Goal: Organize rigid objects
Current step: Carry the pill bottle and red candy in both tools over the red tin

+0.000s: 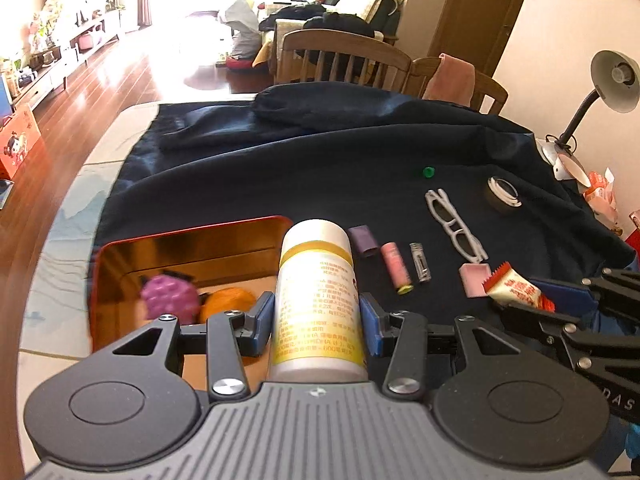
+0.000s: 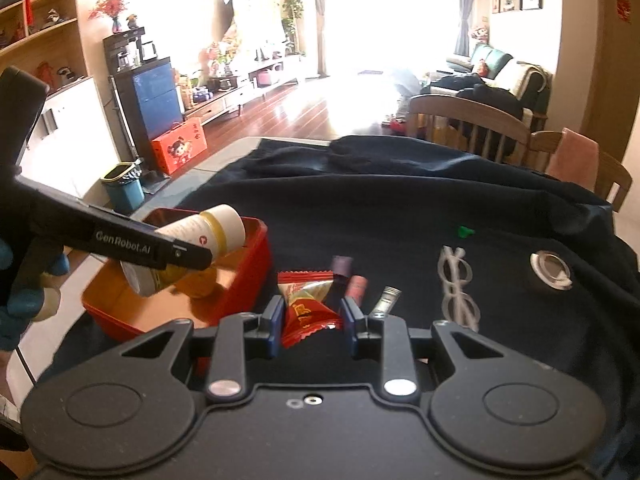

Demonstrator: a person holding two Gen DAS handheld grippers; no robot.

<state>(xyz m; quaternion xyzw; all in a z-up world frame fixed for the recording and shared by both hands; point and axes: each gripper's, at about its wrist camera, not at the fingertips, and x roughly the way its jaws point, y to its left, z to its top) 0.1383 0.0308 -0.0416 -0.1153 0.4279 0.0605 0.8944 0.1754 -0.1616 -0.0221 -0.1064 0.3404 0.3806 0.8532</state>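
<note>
A: What can we not make out here?
B: The print on the white bottle [image 1: 316, 300] is too blurred for us to read, and its base is cut off behind the left tongs [image 1: 316, 320]. In the right wrist view the left tool's arm covers the bottle's middle.
A: And the red tin [image 1: 188, 248]?
B: We see it only in part. Its near edge is hidden behind the tongs in the left view. Inside lie a purple knobbly ball [image 1: 170, 298] and an orange ball [image 1: 228, 302], touching each other; the orange one is half covered.
A: How do the tongs stand?
B: The left tongs are clamped on the white bottle, held above the tin's right side. The right tongs [image 2: 314, 320] grip a red snack packet [image 2: 308, 308], lifted over the dark cloth [image 2: 400, 200] on the table.
A: What is left on the cloth?
B: A purple block [image 1: 363, 240], a pink tube [image 1: 395, 266] and a small clear vial [image 1: 420, 262] lie side by side just right of the bottle. Further right we see white glasses [image 1: 456, 224], a roll of tape [image 1: 503, 192], a pink square piece [image 1: 474, 278] and a small green bit [image 1: 428, 172], well apart from the rest.
</note>
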